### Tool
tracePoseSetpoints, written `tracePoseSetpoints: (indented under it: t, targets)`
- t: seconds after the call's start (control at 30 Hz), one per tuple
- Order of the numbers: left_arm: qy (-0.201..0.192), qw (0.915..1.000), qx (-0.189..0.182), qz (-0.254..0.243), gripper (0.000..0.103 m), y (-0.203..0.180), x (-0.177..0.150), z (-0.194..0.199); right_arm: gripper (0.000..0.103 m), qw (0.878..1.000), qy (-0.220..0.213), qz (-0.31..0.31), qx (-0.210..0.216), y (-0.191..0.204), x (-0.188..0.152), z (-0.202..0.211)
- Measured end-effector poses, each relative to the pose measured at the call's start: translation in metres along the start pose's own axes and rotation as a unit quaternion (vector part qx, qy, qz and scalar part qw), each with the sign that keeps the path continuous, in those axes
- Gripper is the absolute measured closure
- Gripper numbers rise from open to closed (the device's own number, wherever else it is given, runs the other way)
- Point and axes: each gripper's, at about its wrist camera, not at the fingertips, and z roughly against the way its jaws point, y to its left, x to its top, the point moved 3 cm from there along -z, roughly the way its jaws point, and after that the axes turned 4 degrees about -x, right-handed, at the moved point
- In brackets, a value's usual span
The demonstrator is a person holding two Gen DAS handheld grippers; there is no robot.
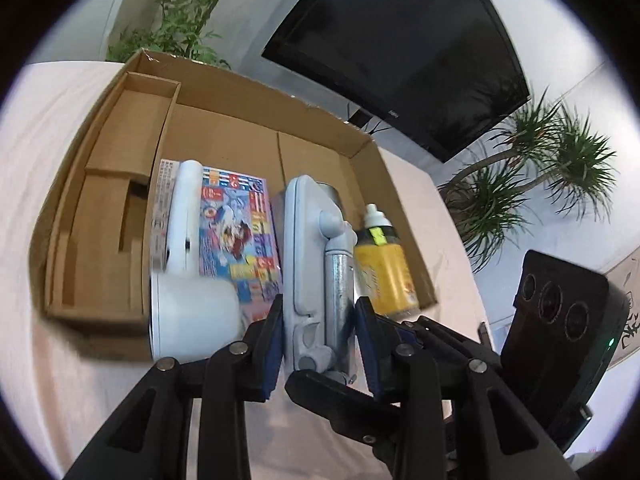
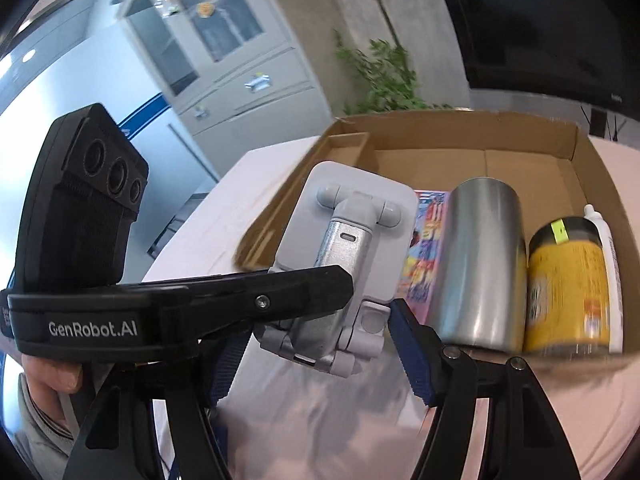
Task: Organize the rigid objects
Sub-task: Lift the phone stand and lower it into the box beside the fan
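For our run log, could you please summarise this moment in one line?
left gripper: shut on phone stand | right gripper: shut on it too | position: at cardboard box near edge | inside: tumbler, yellow can, comic

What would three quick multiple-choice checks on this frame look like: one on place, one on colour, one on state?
1. Where is the yellow can?
A. On the cloth outside the box
B. In the cardboard box, beside the steel cup
C. Between the left jaws

2. What colour is the folding phone stand?
A. Red
B. Green
C. Pale grey

3. What state is the left gripper in?
A. Shut on the phone stand
B. Open and empty
C. Shut on the yellow can

Answers:
1. B, since the right wrist view shows the can lying inside the box walls next to the cup.
2. C, as its plates are grey in both views.
3. A, as both blue pads press on the stand's sides.
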Motion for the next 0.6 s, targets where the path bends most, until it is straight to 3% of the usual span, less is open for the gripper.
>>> tracePoseSetpoints:
  t: [0.2,0.47,0.53,0.57,0.6]
  targets:
    - [0.027,0.9993,0.025,0.011,0.071,0.015,0.001,-0.017,0.036,0.999,0.037,-0.013,-0.017,-0.019,0.014,-0.039]
    - [-0.031,0.9976,0.059,-0.018,0.066,0.012,-0.009,0.023,0.036,0.998,0.033,0.009,-0.053,-0.025,-0.001,-0.032]
    - [-0.046,0.9959,0.073,-0.027,0.066,0.013,-0.011,0.032,0.042,0.998,0.028,0.01,-0.056,-0.026,-0.007,-0.026]
    - [-0.057,0.9937,0.089,-0.037,0.059,0.014,-0.013,0.036,0.045,0.998,0.026,0.01,-0.053,-0.028,-0.008,-0.024]
    - [-0.066,0.9919,0.101,-0.042,0.043,0.015,-0.013,0.039,0.05,0.998,0.023,0.013,-0.051,-0.027,-0.01,-0.022]
